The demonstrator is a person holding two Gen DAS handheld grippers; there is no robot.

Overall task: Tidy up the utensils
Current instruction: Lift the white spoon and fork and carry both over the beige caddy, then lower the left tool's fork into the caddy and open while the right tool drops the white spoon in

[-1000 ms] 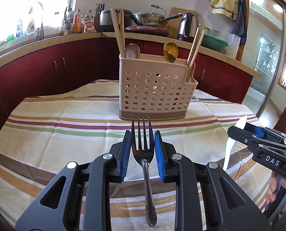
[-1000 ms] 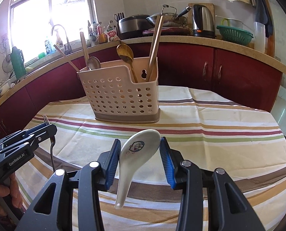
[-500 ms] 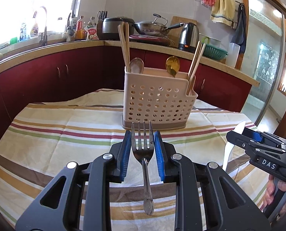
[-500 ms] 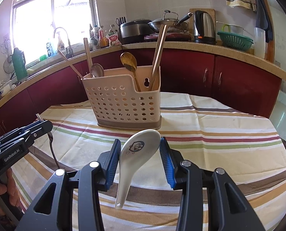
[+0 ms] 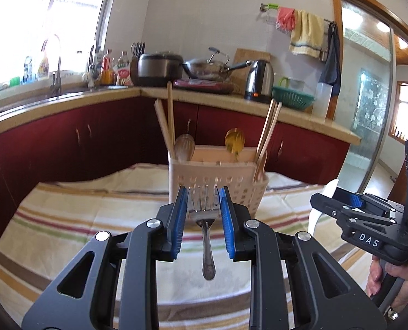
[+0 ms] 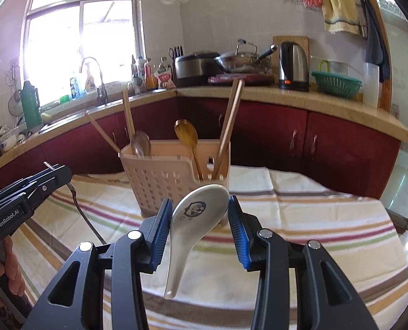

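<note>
**Fork and spoon both carried, caddy dead ahead**

Landmark: the beige perforated utensil caddy point(image 5: 217, 176) on the striped tablecloth point(image 5: 74, 217).

Left gripper point(image 5: 202, 214) is pinching a metal fork point(image 5: 204, 220) across its head, blue pads pressed on both sides; tines point fwd toward the caddy, handle hangs down and back toward the camera. Right gripper point(image 6: 200, 220) is clamped on a white ceramic soup spoon point(image 6: 195, 220) (cartoon print on the bowl) by the bowl's edges; its handle also droops down and back, tilted a bit to the left.

Both tools sit on the near side of the caddy, raised off the cloth, approx at the height of its front wall. Caddy already holds chopsticks point(image 6: 228, 129), a gold spoon point(image 6: 186, 134) and a steel spoon point(image 6: 140, 144).

Key relation: the caddy's opening faces up, while both utensils lie roughly along the gripper line w/ handles trailing low. My read: each must go above the rim and tip handle-down before release. Neither hand looks clearly nearer; the fork is centred on the front wall, the spoon faces the right-hand end, near the chopstick compartment. Risk: a low handle catching the front wall.
</note>
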